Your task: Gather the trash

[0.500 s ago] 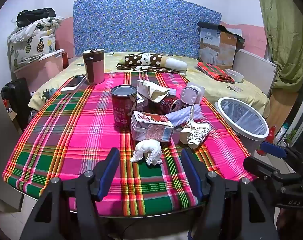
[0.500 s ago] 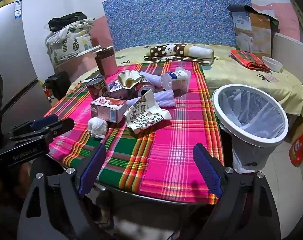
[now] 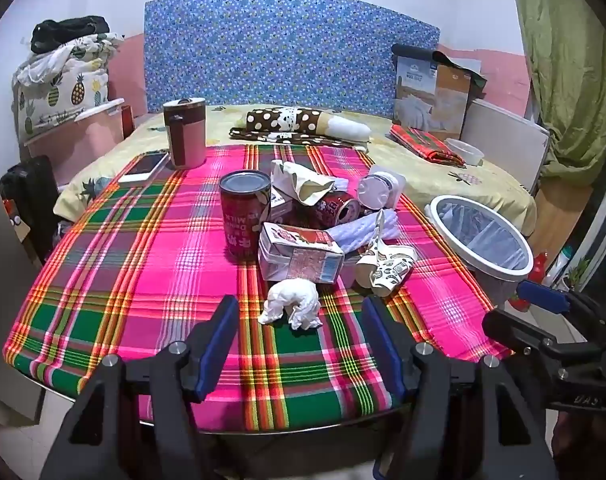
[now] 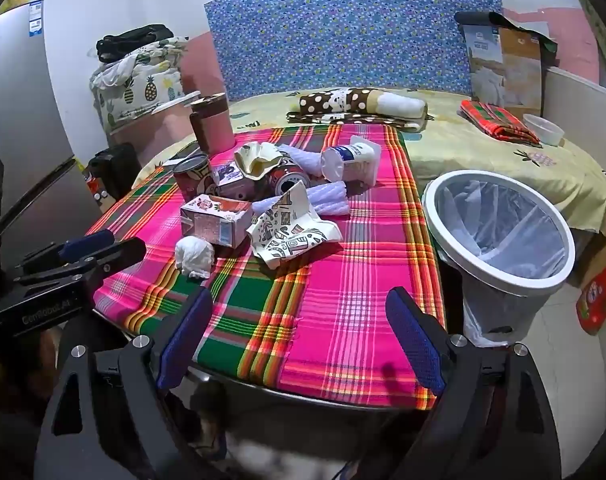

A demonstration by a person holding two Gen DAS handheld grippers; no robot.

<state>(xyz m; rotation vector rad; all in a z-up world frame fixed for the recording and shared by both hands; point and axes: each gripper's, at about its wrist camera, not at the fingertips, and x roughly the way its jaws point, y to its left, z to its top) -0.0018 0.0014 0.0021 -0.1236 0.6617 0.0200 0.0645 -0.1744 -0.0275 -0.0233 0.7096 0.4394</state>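
Nothing on the plaid tablecloth (image 3: pixel 123 264) has moved; my left gripper (image 3: pixel 299 344), wide open and empty, stays before the crumpled white tissue (image 3: pixel 293 307), my right gripper (image 4: pixel 299 338) equally open and empty, so collecting has not begun.

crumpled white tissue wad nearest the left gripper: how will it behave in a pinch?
The crumpled tissue wad looks soft and loosely balled, so it will likely compress and need nearly full closure. Probably very light; a nudge from the open left gripper could slide it on the plaid tablecloth. It lies apart from the milk carton, so access seems clear.
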